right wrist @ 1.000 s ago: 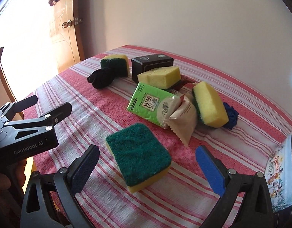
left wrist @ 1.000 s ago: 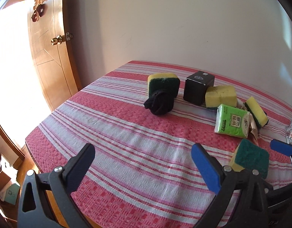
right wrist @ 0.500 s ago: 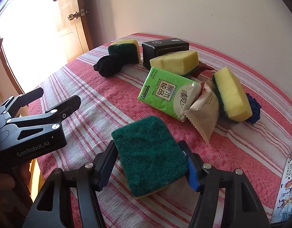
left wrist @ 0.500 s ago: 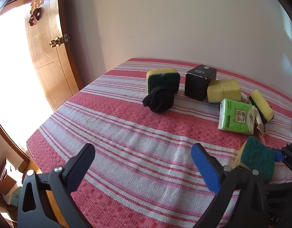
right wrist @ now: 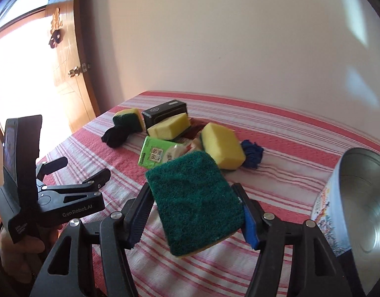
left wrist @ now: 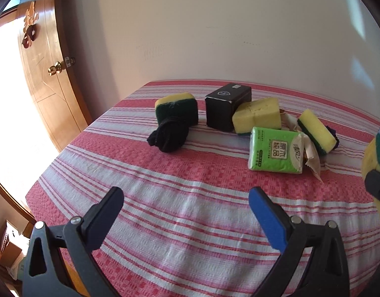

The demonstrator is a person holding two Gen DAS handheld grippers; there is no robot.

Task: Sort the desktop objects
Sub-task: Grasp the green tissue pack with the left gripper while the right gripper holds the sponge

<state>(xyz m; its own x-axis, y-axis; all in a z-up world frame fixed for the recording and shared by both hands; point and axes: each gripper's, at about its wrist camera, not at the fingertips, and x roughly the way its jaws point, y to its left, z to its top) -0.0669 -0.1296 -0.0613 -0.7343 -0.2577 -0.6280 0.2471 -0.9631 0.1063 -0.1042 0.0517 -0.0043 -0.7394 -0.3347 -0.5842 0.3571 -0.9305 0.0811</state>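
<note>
Sponge with the green scrubby side up is clamped between the right claw pads, lifted clear of the striped counter. Left claw hangs wide open over bare cloth with nothing between its pads. Back near the wall sit the green tissue pack, a black box, more yellow sponges and a black sock bundle. A metal tin stands at right.
</note>
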